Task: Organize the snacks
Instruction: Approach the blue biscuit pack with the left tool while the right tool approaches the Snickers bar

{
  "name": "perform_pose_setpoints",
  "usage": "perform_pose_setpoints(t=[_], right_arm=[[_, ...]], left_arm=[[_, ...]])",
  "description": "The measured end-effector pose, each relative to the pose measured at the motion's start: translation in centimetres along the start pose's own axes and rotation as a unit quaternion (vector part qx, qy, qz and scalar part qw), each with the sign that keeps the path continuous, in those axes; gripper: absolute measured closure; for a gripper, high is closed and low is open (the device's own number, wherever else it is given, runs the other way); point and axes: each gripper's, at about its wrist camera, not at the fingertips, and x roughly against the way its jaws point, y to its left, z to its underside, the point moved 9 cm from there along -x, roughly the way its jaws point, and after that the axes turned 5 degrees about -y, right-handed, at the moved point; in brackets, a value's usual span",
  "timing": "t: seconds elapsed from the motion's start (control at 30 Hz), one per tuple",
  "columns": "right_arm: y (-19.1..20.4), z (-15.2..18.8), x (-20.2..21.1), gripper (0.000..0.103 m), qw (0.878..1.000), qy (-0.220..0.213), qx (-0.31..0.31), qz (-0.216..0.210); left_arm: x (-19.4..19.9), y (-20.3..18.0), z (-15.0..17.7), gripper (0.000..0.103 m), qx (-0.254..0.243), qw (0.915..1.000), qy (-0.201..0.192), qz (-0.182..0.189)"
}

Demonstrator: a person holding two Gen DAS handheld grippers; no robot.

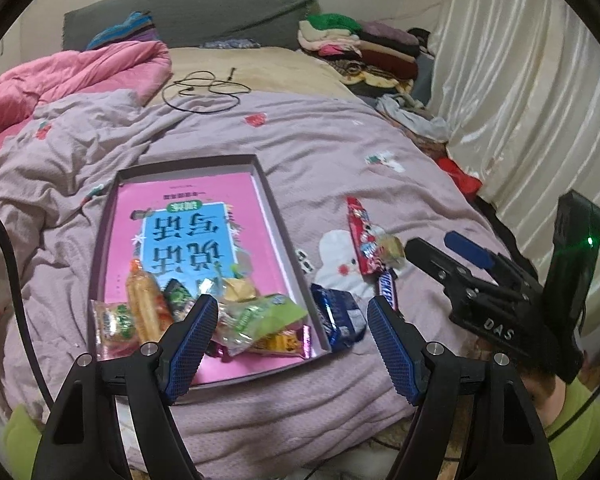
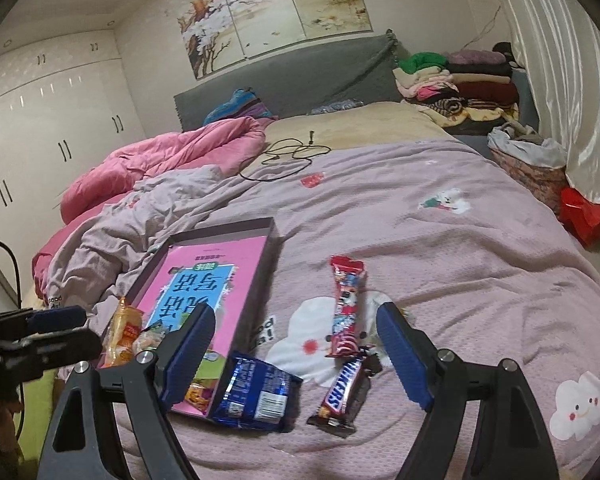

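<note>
A shallow dark box (image 1: 278, 216) (image 2: 266, 264) with a pink book cover inside lies on the lilac quilt. Several snack packets (image 1: 256, 312) are piled at its near end. A blue packet (image 1: 338, 314) (image 2: 256, 394) leans on the box's near right corner. A Snickers bar (image 2: 342, 390) (image 1: 388, 286) and a long red packet (image 2: 346, 304) (image 1: 362, 236) lie on the quilt to the right. My left gripper (image 1: 292, 322) is open above the box's near end. My right gripper (image 2: 296, 338) (image 1: 440, 250) is open above the blue packet and the Snickers.
A black cable (image 2: 288, 156) lies coiled on the beige sheet further back. A pink duvet (image 2: 160, 156) is bunched at the left. Folded clothes (image 2: 456, 80) are stacked by the headboard. A white curtain (image 2: 560, 80) hangs along the right side.
</note>
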Motion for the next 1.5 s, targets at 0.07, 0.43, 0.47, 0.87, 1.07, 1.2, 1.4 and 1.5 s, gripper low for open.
perform_pose_setpoints(t=[0.07,0.43,0.47,0.87,1.07,1.2,1.4,1.5], right_arm=[[-0.3,0.2,-0.1,0.02,1.0,0.004,-0.003,0.004],[-2.3,1.7,-0.8,0.019,0.999,0.034,-0.014,0.019],[-2.4,1.8,-0.9,0.019,0.999,0.036,-0.014,0.021],[-3.3,4.1,-2.4,0.019,0.996,0.084,-0.015,0.026],[-4.1,4.9,-2.8,0.019,0.995,0.097,-0.024,0.026],[-4.5,5.3,-3.1,0.019,0.994,0.107,-0.027,0.022],[-4.7,6.3,-4.0,0.019,0.991,0.128,-0.023,0.02],[-4.6,7.2,-4.6,0.019,0.989,0.144,-0.022,0.018]], left_arm=[[-0.2,-0.7,0.3,0.025,-0.008,0.9999,0.006,0.002],[-1.7,-3.7,2.5,0.025,-0.037,0.9982,0.042,0.024],[-1.8,-3.9,2.7,0.025,-0.039,0.9979,0.044,0.026],[-3.7,-5.7,3.9,0.025,-0.094,0.9914,0.08,0.044],[-5.7,-6.3,4.2,0.025,-0.156,0.9812,0.105,0.045],[-7.2,-6.7,4.3,0.025,-0.21,0.9689,0.124,0.043],[-9.1,-7.6,4.4,0.025,-0.287,0.9437,0.149,0.067],[-10.1,-7.9,4.7,0.025,-0.332,0.925,0.168,0.079]])
